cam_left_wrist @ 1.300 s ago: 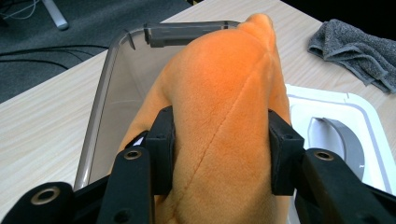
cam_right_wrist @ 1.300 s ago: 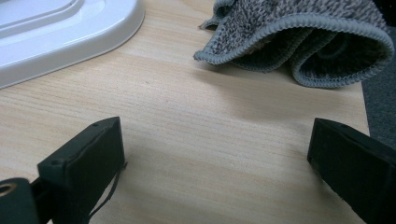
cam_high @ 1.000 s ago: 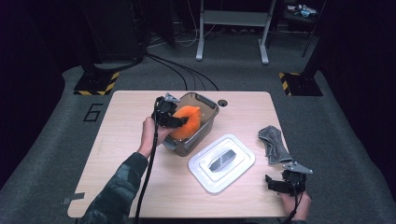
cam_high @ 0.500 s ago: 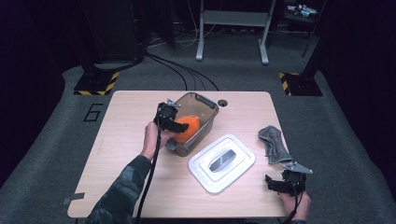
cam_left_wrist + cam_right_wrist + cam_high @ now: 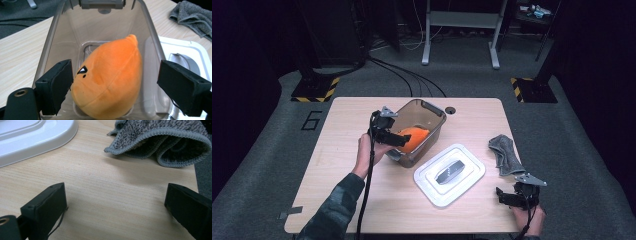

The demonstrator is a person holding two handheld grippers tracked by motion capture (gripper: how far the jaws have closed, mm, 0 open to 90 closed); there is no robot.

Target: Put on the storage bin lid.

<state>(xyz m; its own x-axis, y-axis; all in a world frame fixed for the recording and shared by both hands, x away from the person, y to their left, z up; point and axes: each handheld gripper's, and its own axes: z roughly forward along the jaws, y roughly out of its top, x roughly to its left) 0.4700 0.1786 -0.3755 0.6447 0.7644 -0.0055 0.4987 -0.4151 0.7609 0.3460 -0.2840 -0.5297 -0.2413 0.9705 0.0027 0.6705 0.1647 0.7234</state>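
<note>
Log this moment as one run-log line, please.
left gripper: jaws just opened, orange plush toy released | toy: in clear bin | lid: off, on table | right gripper: open, idle near grey cloth

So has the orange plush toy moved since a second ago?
Yes. The orange plush toy has sunk from the near rim down into the clear container. The left gripper has just been opening its jaws, which now stand apart from it.

One orange plush toy (image 5: 412, 138) is lying in one clear plastic box (image 5: 432, 112). One white lid (image 5: 449, 174) and one grey cloth (image 5: 504, 154) are resting on one wooden table (image 5: 337, 135). Two grippers, the left gripper (image 5: 404, 141) and the right gripper (image 5: 500, 195), are showing.
</note>
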